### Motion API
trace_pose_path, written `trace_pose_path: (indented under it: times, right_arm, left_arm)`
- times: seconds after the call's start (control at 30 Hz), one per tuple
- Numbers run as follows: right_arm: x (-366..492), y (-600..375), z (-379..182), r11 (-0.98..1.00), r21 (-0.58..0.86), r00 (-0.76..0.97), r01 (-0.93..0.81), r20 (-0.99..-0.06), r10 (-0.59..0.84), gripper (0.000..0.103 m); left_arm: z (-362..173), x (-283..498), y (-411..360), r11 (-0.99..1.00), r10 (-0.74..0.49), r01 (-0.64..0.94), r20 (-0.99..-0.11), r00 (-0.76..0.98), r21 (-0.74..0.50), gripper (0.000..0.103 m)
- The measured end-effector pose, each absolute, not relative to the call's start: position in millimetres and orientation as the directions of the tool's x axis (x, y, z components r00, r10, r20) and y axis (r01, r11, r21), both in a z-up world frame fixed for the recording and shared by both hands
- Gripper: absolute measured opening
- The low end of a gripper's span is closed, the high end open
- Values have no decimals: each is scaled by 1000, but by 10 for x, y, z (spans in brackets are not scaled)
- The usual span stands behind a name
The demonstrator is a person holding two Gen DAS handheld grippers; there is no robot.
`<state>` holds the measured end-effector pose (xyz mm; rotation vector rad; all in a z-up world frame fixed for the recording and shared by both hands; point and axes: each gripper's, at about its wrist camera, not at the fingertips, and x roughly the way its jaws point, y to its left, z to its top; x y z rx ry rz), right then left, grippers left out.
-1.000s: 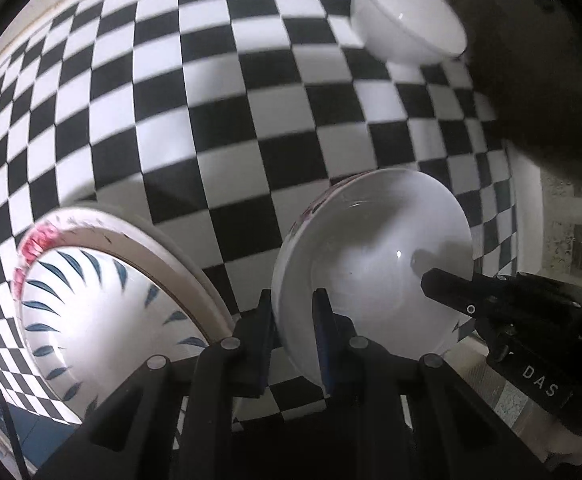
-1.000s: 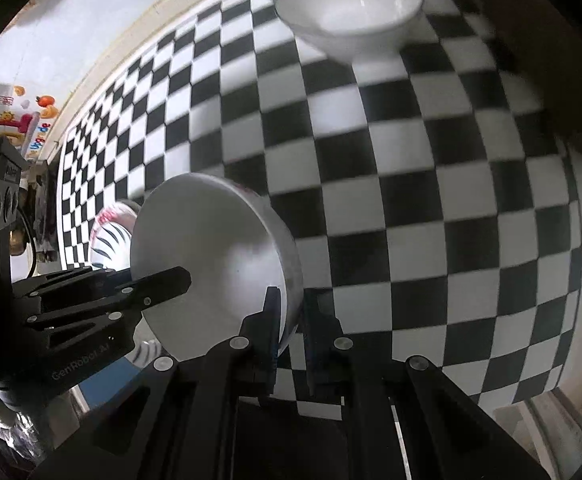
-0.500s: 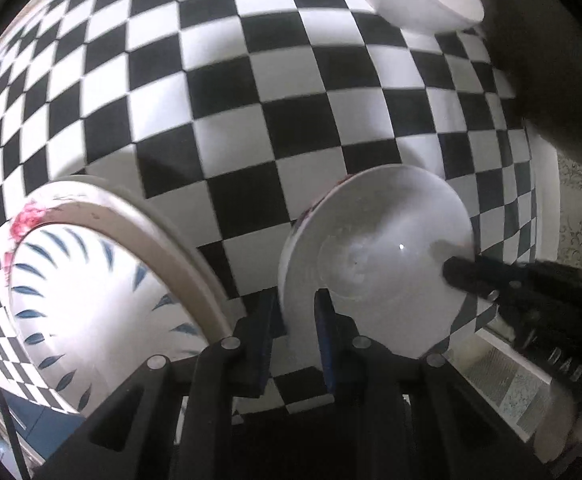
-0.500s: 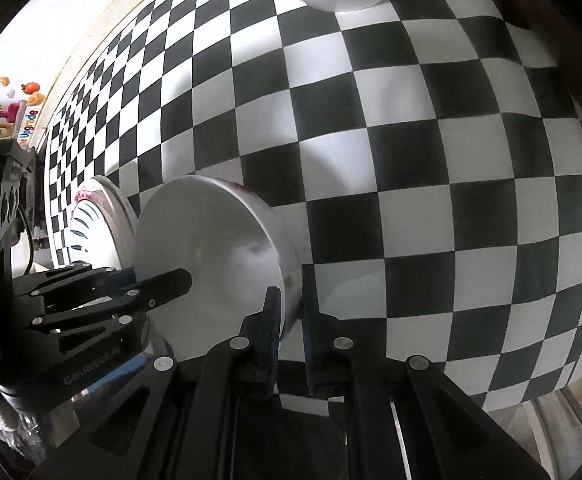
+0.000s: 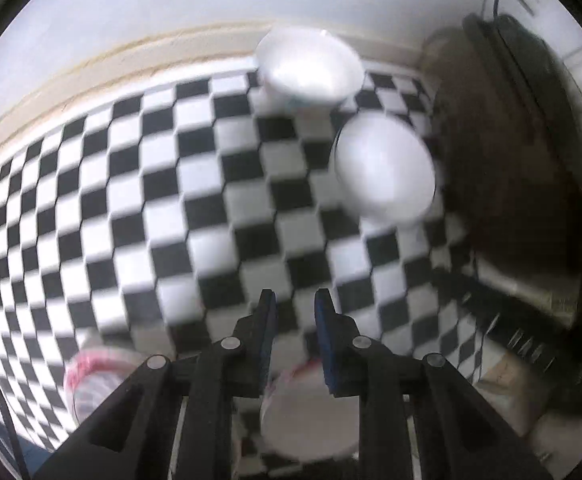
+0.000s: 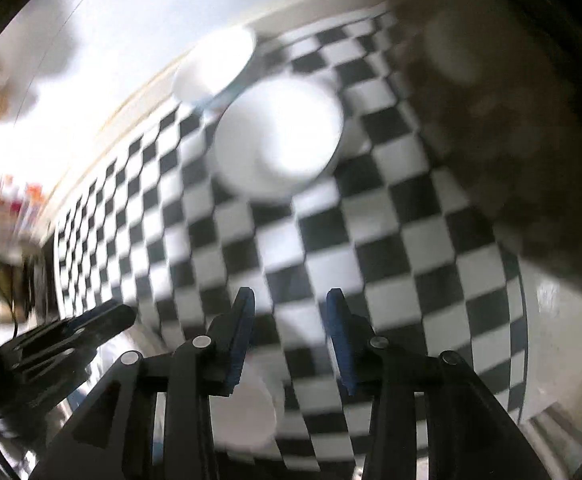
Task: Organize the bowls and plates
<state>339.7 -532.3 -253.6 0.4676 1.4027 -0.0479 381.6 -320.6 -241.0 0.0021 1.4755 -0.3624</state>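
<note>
A white bowl with a pink rim point(image 5: 307, 420) sits on the checkered cloth point(image 5: 195, 208), low in the left wrist view, beside a pink-rimmed patterned plate point(image 5: 91, 372). My left gripper point(image 5: 293, 308) hangs above the bowl. Its jaws are a narrow gap apart and only cloth shows between the tips. In the right wrist view the same bowl point(image 6: 247, 416) lies under my right gripper point(image 6: 291, 312), whose jaws are opening with nothing between them. The left gripper point(image 6: 71, 340) shows at that view's left. Two more white bowls point(image 5: 383, 168) point(image 5: 311, 68) stand at the far side.
A large dark brown object point(image 5: 511, 160) fills the right side beyond the cloth. A beige trim point(image 5: 91, 76) and pale wall close off the far edge. Blurred colourful items point(image 6: 19, 204) stand at the far left. The cloth's right edge point(image 6: 525, 320) borders a pale surface.
Both grippers have come off the pink-rimmed bowl's rim and risen; the bowl now lies below them. The right jaws have spread wider. Both views have swung toward the far bowls.
</note>
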Motion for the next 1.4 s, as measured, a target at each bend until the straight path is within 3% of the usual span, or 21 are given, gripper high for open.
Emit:
trace_pose_path:
  times: [0.23,0.5,0.67,0.93,1.13,1.4]
  right_arm:
    - [3697,-5324,-2736,834,321,266,448,-939,219,40]
    - [3869,-5283,-3057,750,297,274,591,-948,160,40]
    - [3971,-5286,-3223,734,250,233,632,-964,127,30]
    - [4029,-5207,-3285,811,258,172,525,-965,196,17]
    - [4032,-4922,-3349,879,303,69,369,-952,299,17]
    - [4188,-4809,-3412,919,285,7,271,-956,295,18]
  left_arm:
    - [-2629,4610,-3653,931,-222,291,-975,-28,-220,18]
    - [-3136,4924,-4063,900,-125,402,-982,-139,-171,19]
    - [-3329,4917,-4200,876,-120,447,-979,-162,-182,18]
    - [-3260,4713,-3816,881,-163,418,-972,-170,-221,17]
    - [-3286,4469,-3360,907,-169,357,-970,-175,-222,17]
    - [-3378,4463,-3093,922,-208,293,-961,-183,-255,19]
